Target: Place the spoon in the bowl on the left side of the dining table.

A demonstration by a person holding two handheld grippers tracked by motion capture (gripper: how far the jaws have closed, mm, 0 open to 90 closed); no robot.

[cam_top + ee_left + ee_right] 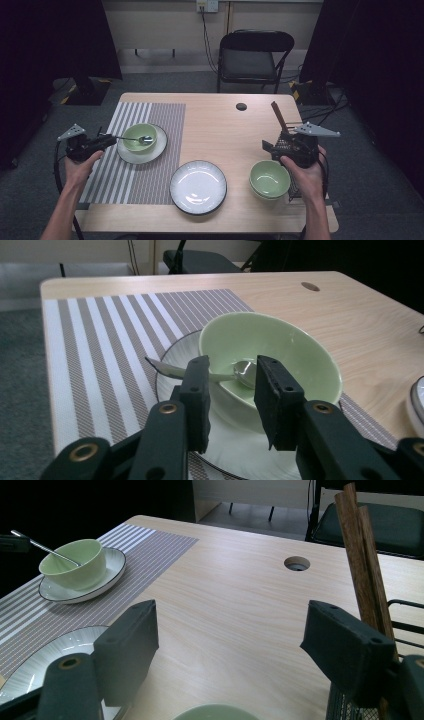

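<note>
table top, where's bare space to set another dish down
The widest bare wood lies mid-table, bordered by the striped placemat, the round cable hole and the empty white plate. The mat's front half is free too. It is crowded around the green bowl on its saucer and around the second green bowl.

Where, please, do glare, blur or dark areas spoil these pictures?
High view: lamp glare on the empty plate, corners black. Left gripper view: the jaws are blurred, the green bowl and spoon sharp. Right gripper view: black top left, the jaws soft.
</note>
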